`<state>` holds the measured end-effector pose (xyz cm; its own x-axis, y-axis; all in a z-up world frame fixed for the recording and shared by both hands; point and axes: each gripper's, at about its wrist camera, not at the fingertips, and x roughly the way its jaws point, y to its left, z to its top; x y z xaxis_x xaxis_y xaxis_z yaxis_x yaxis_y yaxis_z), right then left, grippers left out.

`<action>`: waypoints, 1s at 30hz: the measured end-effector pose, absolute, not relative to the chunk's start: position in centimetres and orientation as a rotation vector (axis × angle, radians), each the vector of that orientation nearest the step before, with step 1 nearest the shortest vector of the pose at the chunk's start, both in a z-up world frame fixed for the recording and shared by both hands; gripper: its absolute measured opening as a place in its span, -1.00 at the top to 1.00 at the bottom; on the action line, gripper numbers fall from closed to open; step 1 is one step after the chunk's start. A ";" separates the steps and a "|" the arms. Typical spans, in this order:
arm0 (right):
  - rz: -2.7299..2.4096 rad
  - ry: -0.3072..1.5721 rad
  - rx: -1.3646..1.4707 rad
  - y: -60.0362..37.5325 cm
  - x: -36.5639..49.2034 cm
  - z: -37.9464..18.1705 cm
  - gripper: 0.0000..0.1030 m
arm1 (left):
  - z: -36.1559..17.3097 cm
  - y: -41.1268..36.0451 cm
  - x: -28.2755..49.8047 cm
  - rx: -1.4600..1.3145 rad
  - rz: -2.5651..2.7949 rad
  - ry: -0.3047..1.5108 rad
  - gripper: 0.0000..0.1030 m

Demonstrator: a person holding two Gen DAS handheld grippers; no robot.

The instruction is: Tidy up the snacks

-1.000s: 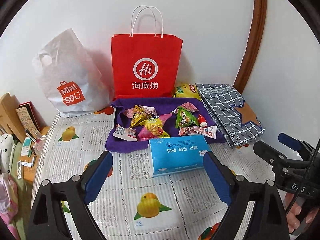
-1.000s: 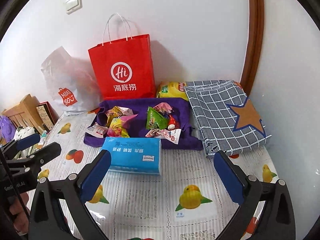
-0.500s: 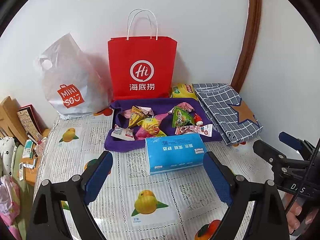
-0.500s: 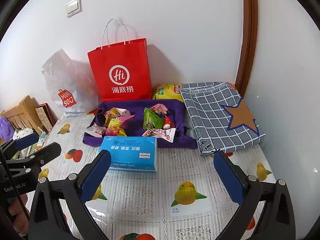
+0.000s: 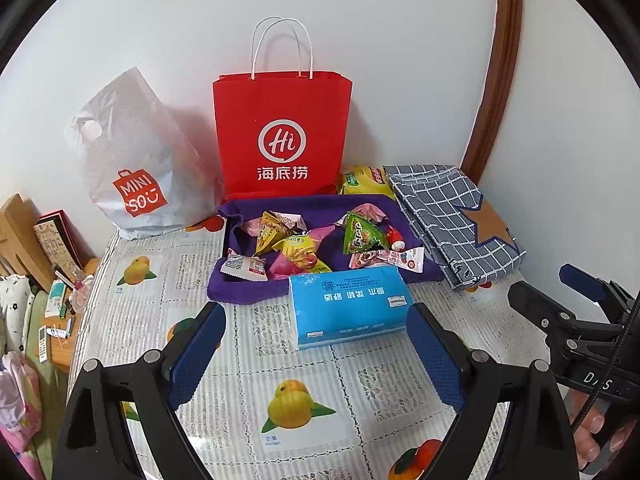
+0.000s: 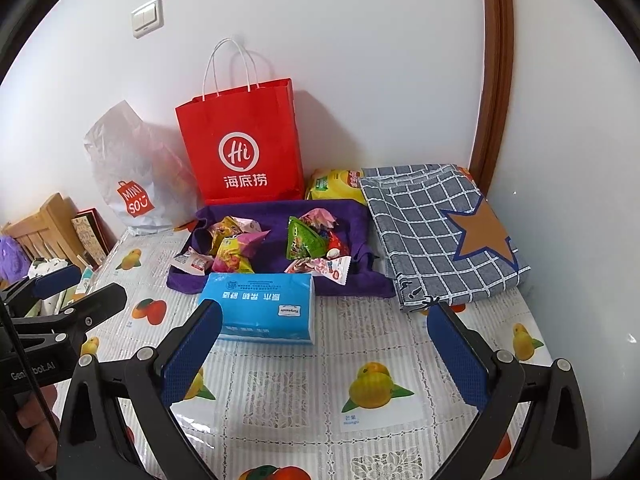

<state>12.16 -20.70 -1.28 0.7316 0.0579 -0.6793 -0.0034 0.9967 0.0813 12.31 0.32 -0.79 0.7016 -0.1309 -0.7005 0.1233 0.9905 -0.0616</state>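
Both grippers held wide open, nothing gripped, angled down over the fruit-print tablecloth [image 5: 304, 364].
Left gripper [image 5: 316, 354] and right gripper [image 6: 324, 356]: blue textured pads, black frames. Blue tissue pack [image 5: 348, 306] lies just ahead. Snacks [image 5: 300, 246] are piled on purple cloth [image 5: 240, 292]; behind, red "Hi" paper bag [image 5: 282, 136], white "MINISO" plastic bag [image 5: 136, 168].

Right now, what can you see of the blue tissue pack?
The tissue pack is a soft, light-blue plastic-wrapped block with white print and a small white label on top. It looks sealed and full. It lies flat on the fruit-print tablecloth, its far edge against or over the purple cloth holding the snacks. Neither gripper touches it.
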 end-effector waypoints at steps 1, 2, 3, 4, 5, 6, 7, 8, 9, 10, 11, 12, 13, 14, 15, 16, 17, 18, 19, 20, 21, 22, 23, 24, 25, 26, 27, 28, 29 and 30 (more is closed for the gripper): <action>0.033 0.750 0.077 -20.7 12.2 -1.3 -0.97 | -0.8 0.3 12.3 -0.010 -0.142 0.781 -0.78; 0.034 0.750 0.077 -20.7 12.2 -1.3 -0.97 | -0.8 0.3 12.3 -0.009 -0.141 0.782 -0.78; 0.035 0.749 0.078 -20.7 12.1 -1.3 -0.97 | -0.8 0.3 12.3 -0.009 -0.140 0.781 -0.78; 0.035 0.748 0.078 -20.7 12.1 -1.3 -0.97 | -0.7 0.3 12.3 -0.009 -0.140 0.781 -0.78; 0.035 0.749 0.077 -20.7 12.2 -1.2 -0.97 | -0.7 0.3 12.3 -0.009 -0.141 0.781 -0.78; 0.035 0.749 0.077 -20.7 12.2 -1.2 -0.97 | -0.7 0.4 12.4 -0.009 -0.141 0.780 -0.78; 0.035 0.749 0.076 -20.7 12.2 -1.2 -0.97 | -0.7 0.3 12.3 -0.010 -0.141 0.781 -0.78; 0.035 0.749 0.075 -20.7 12.2 -1.2 -0.97 | -0.7 0.3 12.4 -0.010 -0.142 0.781 -0.78; 0.034 0.748 0.077 -20.7 12.1 -1.2 -0.97 | -0.7 0.4 12.4 -0.009 -0.142 0.781 -0.78; 0.035 0.748 0.078 -20.7 12.1 -1.2 -0.97 | -0.7 0.4 12.3 -0.008 -0.142 0.780 -0.78; 0.037 0.748 0.077 -20.7 12.2 -1.2 -0.97 | -0.7 0.4 12.4 -0.009 -0.141 0.781 -0.78; 0.037 0.749 0.076 -20.7 12.2 -1.2 -0.97 | -0.7 0.4 12.4 -0.010 -0.142 0.781 -0.78; 0.037 0.748 0.075 -20.6 12.2 -1.2 -0.97 | -0.7 0.4 12.4 -0.010 -0.142 0.782 -0.78; 0.036 0.748 0.075 -20.6 12.2 -1.2 -0.97 | -0.7 0.4 12.4 -0.009 -0.142 0.781 -0.78; 0.037 0.748 0.077 -20.6 12.1 -1.2 -0.97 | -0.7 0.4 12.4 -0.009 -0.140 0.782 -0.78; 0.038 0.748 0.078 -20.6 12.2 -1.2 -0.97 | -0.7 0.5 12.4 -0.010 -0.140 0.783 -0.78; 0.039 0.748 0.076 -20.6 12.1 -1.2 -0.97 | -0.7 0.5 12.4 -0.010 -0.139 0.783 -0.78; 0.039 0.749 0.076 -20.5 12.1 -1.2 -0.97 | -0.7 0.6 12.4 -0.010 -0.140 0.783 -0.78; 0.039 0.748 0.077 -20.5 12.1 -1.2 -0.97 | -0.7 0.6 12.4 -0.010 -0.139 0.782 -0.78; 0.040 0.748 0.077 -20.5 12.1 -1.2 -0.97 | -0.6 0.6 12.4 -0.010 -0.139 0.782 -0.78; 0.041 0.748 0.076 -20.5 12.1 -1.2 -0.97 | -0.7 0.7 12.4 -0.011 -0.139 0.781 -0.78; 0.041 0.747 0.075 -20.5 12.1 -1.2 -0.97 | -0.7 0.7 12.4 -0.010 -0.140 0.782 -0.78; 0.041 0.747 0.075 -20.4 12.1 -1.2 -0.97 | -0.7 0.7 12.4 -0.010 -0.139 0.782 -0.78; 0.041 0.748 0.075 -20.4 12.1 -1.2 -0.97 | -0.7 0.7 12.4 -0.010 -0.139 0.782 -0.78; 0.041 0.747 0.076 -20.4 12.1 -1.2 -0.97 | -0.7 0.7 12.4 -0.011 -0.140 0.782 -0.78; 0.041 0.747 0.075 -20.4 12.1 -1.2 -0.97 | -0.7 0.7 12.5 -0.011 -0.141 0.782 -0.78; 0.041 0.747 0.075 -20.4 12.1 -1.2 -0.97 | -0.7 0.6 12.5 -0.010 -0.139 0.783 -0.78; 0.041 0.748 0.075 -20.4 12.1 -1.2 -0.97 | -0.7 0.7 12.5 -0.011 -0.138 0.785 -0.78; 0.041 0.747 0.076 -20.4 12.1 -1.2 -0.97 | -0.7 0.7 12.5 -0.012 -0.140 0.786 -0.78; 0.041 0.746 0.078 -20.4 12.1 -1.2 -0.97 | -0.6 0.8 12.5 -0.013 -0.141 0.786 -0.78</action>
<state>12.05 -20.43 -1.21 0.7341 0.0647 -0.6760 -0.0095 0.9963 0.0851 12.45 0.78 -0.64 0.6975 -0.1315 -0.7044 0.1221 0.9905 -0.0640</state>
